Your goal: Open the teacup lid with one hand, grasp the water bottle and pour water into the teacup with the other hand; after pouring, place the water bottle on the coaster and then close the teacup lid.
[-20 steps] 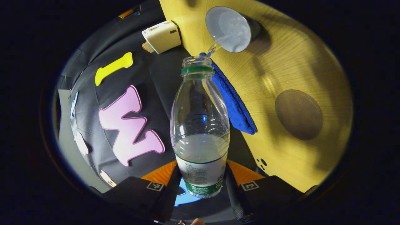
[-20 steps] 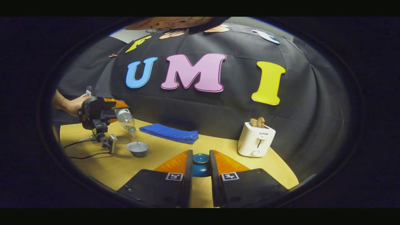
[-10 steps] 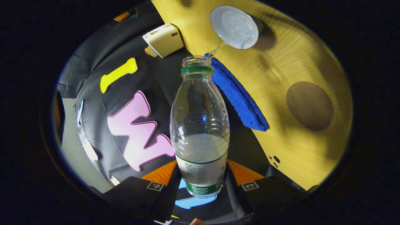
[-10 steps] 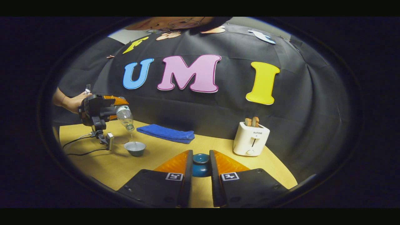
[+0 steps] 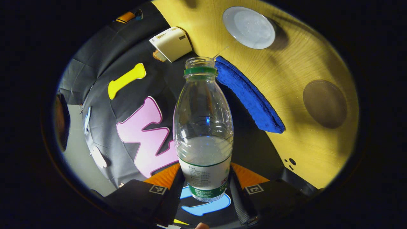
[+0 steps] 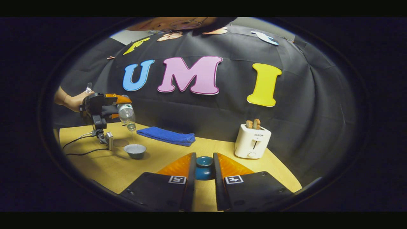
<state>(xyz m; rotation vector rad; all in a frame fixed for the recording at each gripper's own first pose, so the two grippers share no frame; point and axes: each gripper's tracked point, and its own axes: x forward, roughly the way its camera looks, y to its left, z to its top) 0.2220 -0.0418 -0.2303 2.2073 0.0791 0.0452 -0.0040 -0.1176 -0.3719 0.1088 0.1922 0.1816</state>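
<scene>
In the left gripper view a clear water bottle (image 5: 203,127) with a green neck ring, partly full and uncapped, is gripped low on its label by my left gripper (image 5: 205,190). Beyond its mouth the open teacup (image 5: 249,27) holds water, and a thin trickle falls toward it. The round brown coaster (image 5: 324,103) lies bare on the table. In the right gripper view my right gripper (image 6: 204,173) is shut on the dark teal lid (image 6: 204,168), held above the table. Far to the left there, the tilted bottle (image 6: 127,116) hangs above the teacup (image 6: 135,150).
A folded blue towel (image 6: 167,135) lies behind the cup, and a white toaster (image 6: 252,141) with toast stands at the right. A black cable (image 6: 76,143) trails over the wooden table (image 6: 152,165) under a person's hand (image 6: 73,101). The towel (image 5: 248,95) sits between bottle and coaster.
The bottle has lifted and tilted back away from the teacup, and the stream has thinned to a trickle. The right gripper has stayed still with the lid.
</scene>
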